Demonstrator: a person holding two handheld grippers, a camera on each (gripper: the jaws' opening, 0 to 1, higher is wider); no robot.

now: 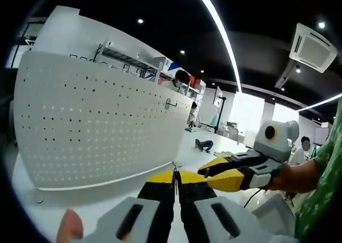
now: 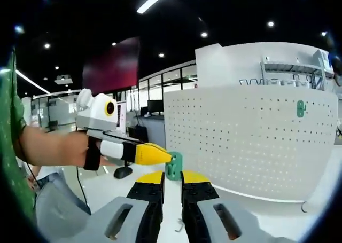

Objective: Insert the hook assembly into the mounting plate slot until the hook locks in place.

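The hook (image 2: 173, 165) is a small green plastic piece, blocky with a rounded hole; its back is hidden and its lower edge sinks behind yellow jaw tips. It hangs in the air well apart from the board (image 2: 240, 141), off the board's left edge in the right gripper view. The left gripper (image 2: 169, 158) comes in from the left, its yellow jaws pressed together on the hook's near edge. In the left gripper view the same jaws meet with only a thin dark sliver between them, too small to make out. The right gripper (image 2: 172, 179) sits just under the hook, its jaws a narrow gap apart, bare floor showing between them; whether they touch the hook I cannot tell

The board is white, perforated in even rows, curved by the lens, standing upright on a white table (image 2: 262, 208). A second green hook (image 2: 301, 108) sits on the board's upper right part, blurred. A bare hand (image 2: 59, 147) holds the left gripper, its arm cut off by a green sleeve (image 2: 9, 131)
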